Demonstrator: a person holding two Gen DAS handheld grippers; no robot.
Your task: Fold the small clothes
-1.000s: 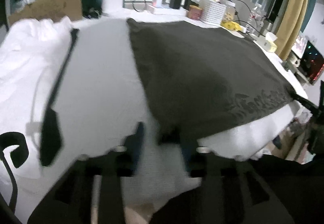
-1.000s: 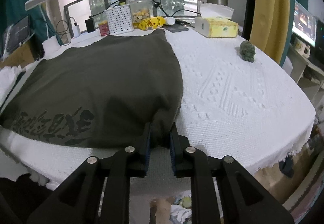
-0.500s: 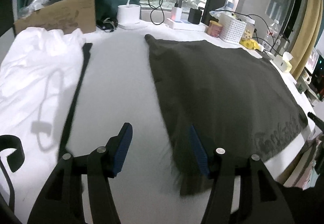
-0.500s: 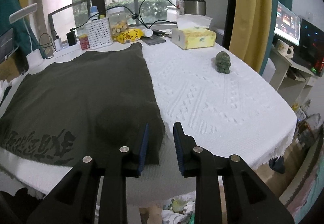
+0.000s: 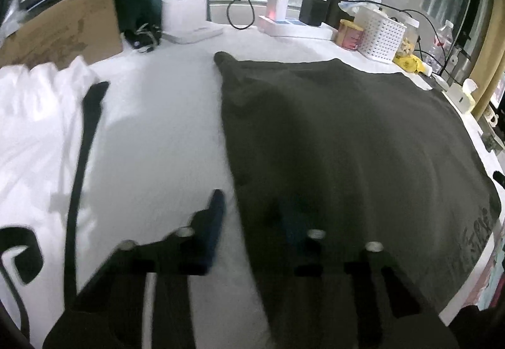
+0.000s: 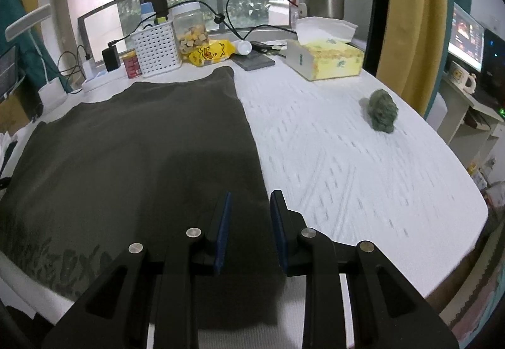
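Your left gripper (image 5: 252, 219) stood over the near left edge of the dark shirt (image 5: 347, 140). Its jaws had just been closing, yet a gap showed between them; the left finger (image 5: 214, 216) hung over bare white tablecloth (image 5: 157, 143) just beside the shirt's left hem, while the right finger (image 5: 293, 229) lay over the dark fabric, blurred. The hem ran between the two fingers. You had not clamped it; no pad pressed on cloth that I could see.

Your right gripper (image 6: 249, 222) sat at the shirt's near right corner. Its jaws had just been opening and stood apart, released. The left finger (image 6: 222, 232) was over the shirt, the right finger (image 6: 281, 232) over the shirt's right edge where it met the tablecloth. Dark fabric showed in the gap, ungripped.

The shirt lay flat and spread on the tablecloth, pale printed lettering (image 6: 63, 260) along its near hem.

Left of the shirt lay a crumpled white garment (image 5: 34, 128) with black trim. Right of the shirt, well apart, sat a small green figure (image 6: 382, 110).

Beyond the shirt's far edge stood a white perforated basket (image 6: 156, 49), a clear jar (image 6: 189, 30), a yellow packet (image 6: 211, 53) and a tissue box (image 6: 325, 58). Beyond the shirt's far left corner stood a white lamp base (image 5: 186, 17) and a cardboard box (image 5: 60, 30).
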